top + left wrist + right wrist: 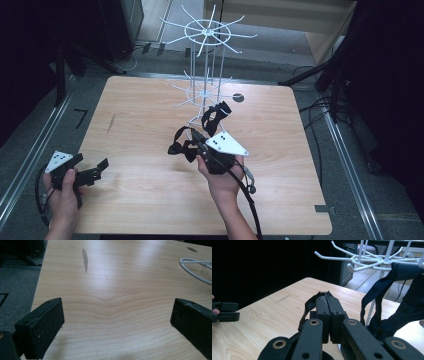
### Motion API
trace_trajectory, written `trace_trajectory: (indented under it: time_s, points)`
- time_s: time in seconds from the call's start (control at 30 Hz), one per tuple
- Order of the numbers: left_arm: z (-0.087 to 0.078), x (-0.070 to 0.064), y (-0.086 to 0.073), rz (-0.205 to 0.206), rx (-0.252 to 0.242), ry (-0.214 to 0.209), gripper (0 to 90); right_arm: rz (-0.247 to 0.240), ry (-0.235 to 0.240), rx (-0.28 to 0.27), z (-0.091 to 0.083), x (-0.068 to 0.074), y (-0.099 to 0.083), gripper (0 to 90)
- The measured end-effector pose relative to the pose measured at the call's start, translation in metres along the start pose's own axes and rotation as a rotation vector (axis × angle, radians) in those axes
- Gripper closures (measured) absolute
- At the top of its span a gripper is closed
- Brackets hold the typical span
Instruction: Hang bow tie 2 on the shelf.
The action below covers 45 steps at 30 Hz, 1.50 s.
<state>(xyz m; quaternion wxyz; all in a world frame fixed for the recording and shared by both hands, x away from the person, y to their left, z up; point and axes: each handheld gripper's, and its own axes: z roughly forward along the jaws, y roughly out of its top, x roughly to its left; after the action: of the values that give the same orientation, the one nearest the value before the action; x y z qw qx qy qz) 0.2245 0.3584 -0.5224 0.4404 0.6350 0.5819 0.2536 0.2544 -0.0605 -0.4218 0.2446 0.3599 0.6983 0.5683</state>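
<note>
The right gripper (328, 315) is clenched on a black strap (308, 306) near the middle of the table (150, 130), just in front of the white wire rack (205, 65). The left gripper (117, 322) hangs spread wide over the near left corner.

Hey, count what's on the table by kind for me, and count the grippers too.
White wire rack: 1
Black bow ties, one by the right gripper and one hanging on the rack: 2
Grippers, left and right: 2
Total: 5
</note>
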Motion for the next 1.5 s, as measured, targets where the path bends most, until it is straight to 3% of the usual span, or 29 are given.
trace_trajectory:
  time_s: [1.07, 1.5]
  points:
    - [0.000, 0.000, 0.000, 0.000, 0.003, 0.001, 0.0, -0.005, -0.014, -0.064, -0.021, -0.006, 0.015, 90.0]
    - [0.000, 0.000, 0.000, 0.000, 0.004, 0.002, 0.0, -0.019, -0.008, -0.089, -0.026, -0.004, 0.030, 90.0]
